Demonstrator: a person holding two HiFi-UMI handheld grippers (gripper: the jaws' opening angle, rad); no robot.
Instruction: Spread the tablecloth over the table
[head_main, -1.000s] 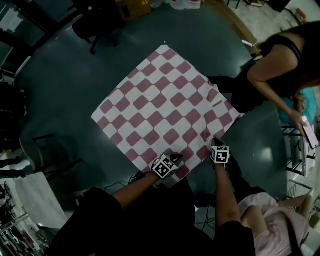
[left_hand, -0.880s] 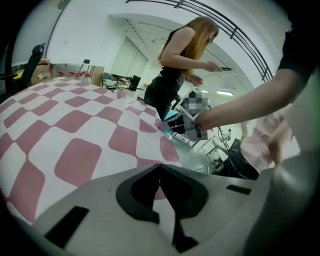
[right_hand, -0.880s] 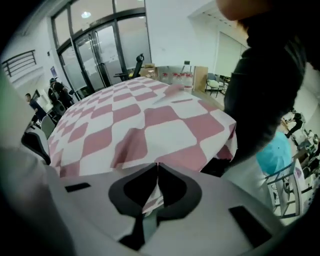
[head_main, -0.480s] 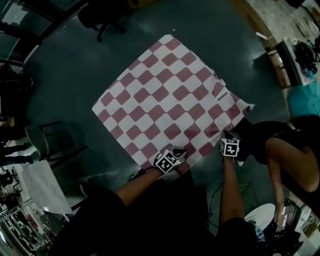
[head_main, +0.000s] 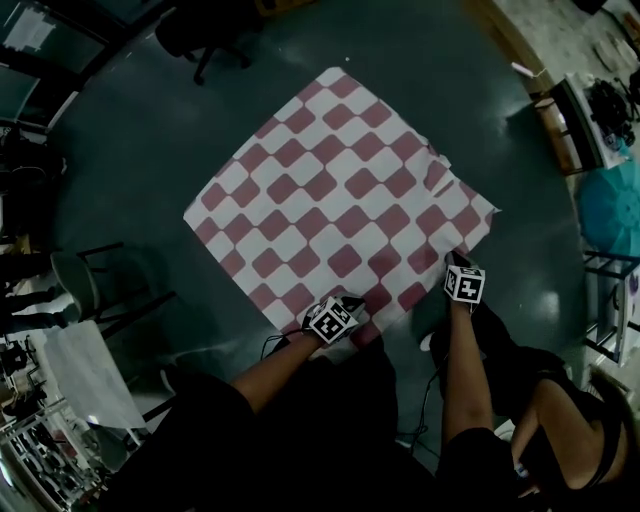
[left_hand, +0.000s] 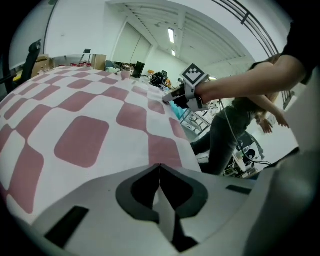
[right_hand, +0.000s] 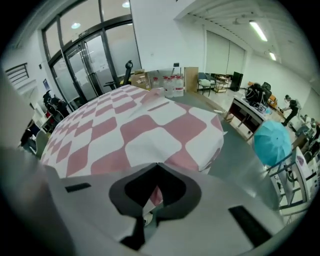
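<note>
The checked cloth (head_main: 335, 195) lies spread as a diamond in the middle of the head view, with dark floor (head_main: 140, 150) all round it. Its lower right edge hangs down over a corner. The left gripper (head_main: 350, 304) is closed on the cloth's bottom corner, and in its own view the jaws meet on the fabric. The right gripper (head_main: 456, 260) is clamped on the lower right edge, fabric pinched between its jaws. A teal umbrella (right_hand: 272, 142) sits at the right.

the checked tablecloth (head_main: 330, 200) looks like matt cloth, the dark floor (head_main: 130, 130) smooth and faintly glossy.
</note>
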